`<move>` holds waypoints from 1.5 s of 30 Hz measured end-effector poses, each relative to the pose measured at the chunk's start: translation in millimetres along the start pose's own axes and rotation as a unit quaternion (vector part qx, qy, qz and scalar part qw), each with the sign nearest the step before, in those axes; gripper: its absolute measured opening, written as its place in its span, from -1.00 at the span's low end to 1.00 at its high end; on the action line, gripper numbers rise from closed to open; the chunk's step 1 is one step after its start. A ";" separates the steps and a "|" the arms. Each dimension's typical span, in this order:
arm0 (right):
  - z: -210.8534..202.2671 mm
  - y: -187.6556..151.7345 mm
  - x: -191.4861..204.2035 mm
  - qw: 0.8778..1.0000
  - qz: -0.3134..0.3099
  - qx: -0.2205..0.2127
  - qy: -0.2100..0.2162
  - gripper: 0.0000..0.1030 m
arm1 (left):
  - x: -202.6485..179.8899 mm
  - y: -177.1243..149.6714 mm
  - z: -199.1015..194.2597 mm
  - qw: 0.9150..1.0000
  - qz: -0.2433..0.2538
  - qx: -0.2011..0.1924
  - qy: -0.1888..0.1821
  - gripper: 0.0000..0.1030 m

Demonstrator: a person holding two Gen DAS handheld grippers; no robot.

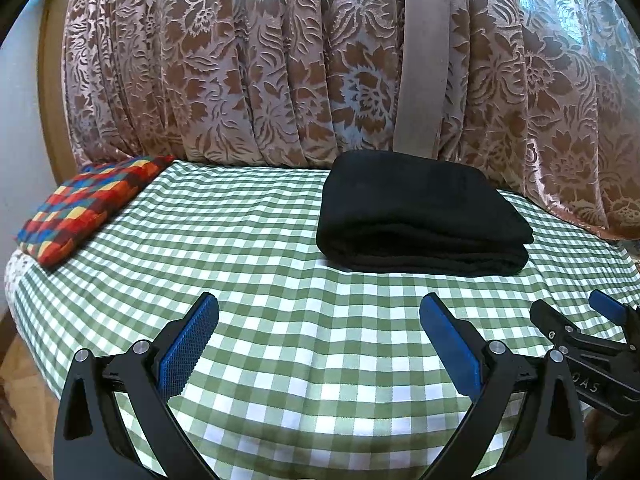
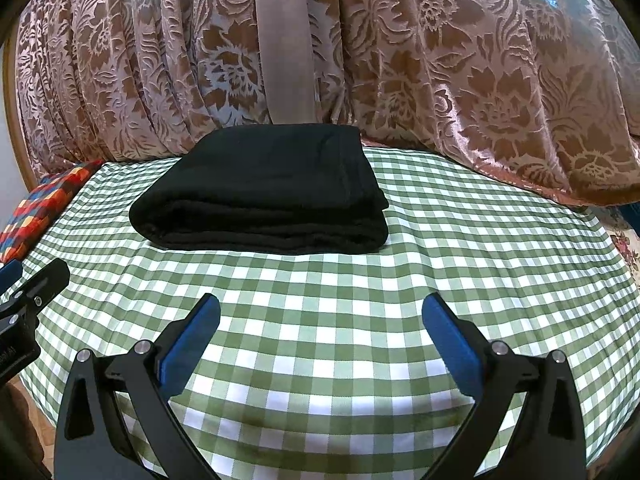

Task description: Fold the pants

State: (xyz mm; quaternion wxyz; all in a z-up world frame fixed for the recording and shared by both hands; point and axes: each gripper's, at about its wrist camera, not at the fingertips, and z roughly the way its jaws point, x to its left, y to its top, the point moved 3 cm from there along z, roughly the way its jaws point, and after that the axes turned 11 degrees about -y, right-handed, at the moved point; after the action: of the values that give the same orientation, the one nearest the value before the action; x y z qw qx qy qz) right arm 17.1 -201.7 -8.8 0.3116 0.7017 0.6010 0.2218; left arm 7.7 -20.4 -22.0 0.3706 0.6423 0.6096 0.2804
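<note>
The black pants (image 1: 420, 216) lie folded in a thick flat stack on the green checked cloth (image 1: 256, 264), near its far edge. They also show in the right wrist view (image 2: 264, 192). My left gripper (image 1: 320, 308) is open and empty, held above the cloth short of the stack and to its left. My right gripper (image 2: 320, 308) is open and empty, held above the cloth short of the stack. The right gripper also shows at the right edge of the left wrist view (image 1: 576, 312). Neither gripper touches the pants.
A multicoloured checked cushion (image 1: 84, 208) lies at the far left of the cloth. A brown floral curtain (image 1: 280, 64) hangs close behind the surface. The cloth's right edge drops off beside a floral fabric (image 2: 626, 244).
</note>
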 end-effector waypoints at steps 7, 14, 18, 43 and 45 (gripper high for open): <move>-0.9 -0.7 0.1 1.000 -0.002 -0.002 -0.001 0.96 | -1.7 0.3 -1.0 1.000 0.004 -0.003 0.000 0.93; -2.0 -1.8 0.9 1.000 -0.004 -0.003 0.000 0.96 | -2.8 -0.2 -1.4 1.000 0.005 -0.001 -0.001 0.93; -3.3 -0.5 1.1 1.000 -0.006 -0.007 0.000 0.96 | -4.0 0.0 -3.3 1.000 0.005 -0.004 -0.001 0.93; -5.5 -1.9 2.2 1.000 -0.012 -0.011 -0.001 0.96 | -3.4 1.8 -12.1 1.000 0.006 -0.015 -0.010 0.93; -3.9 -2.6 1.5 1.000 -0.014 -0.010 -0.001 0.96 | -1.4 0.8 -9.1 1.000 0.001 -0.009 -0.013 0.93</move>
State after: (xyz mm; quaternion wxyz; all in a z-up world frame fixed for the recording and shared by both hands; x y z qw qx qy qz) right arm 12.9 -199.3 -7.9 0.3225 0.6904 0.6079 0.2232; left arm 0.7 -20.5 -16.0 0.3838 0.6433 0.6013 0.2780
